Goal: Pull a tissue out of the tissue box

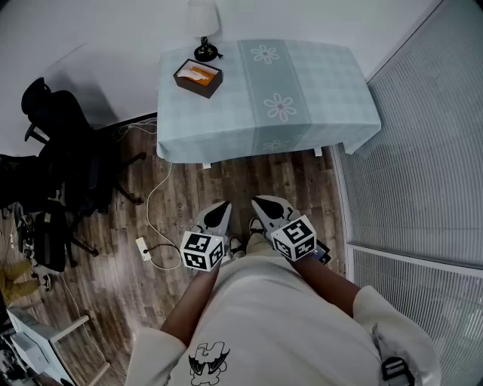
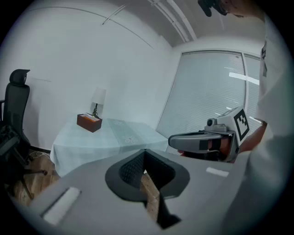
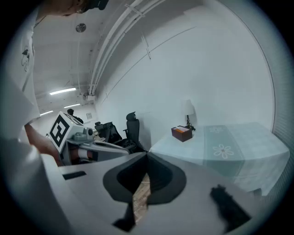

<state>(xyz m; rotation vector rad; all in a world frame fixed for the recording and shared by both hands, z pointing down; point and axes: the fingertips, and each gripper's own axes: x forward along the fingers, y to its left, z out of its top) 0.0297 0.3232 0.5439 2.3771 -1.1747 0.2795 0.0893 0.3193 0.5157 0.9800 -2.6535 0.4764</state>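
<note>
With my left gripper (image 1: 220, 206) and right gripper (image 1: 261, 201) both closed and empty, I could shove the distant tissue box (image 1: 198, 79), its tissue seemingly low.

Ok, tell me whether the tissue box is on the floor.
No, the tissue box sits on the table beside the lamp.

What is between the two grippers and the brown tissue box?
Head view: brown wooden floor, then pale blue tablecloth, up to the brown rectangular tissue box.
</note>
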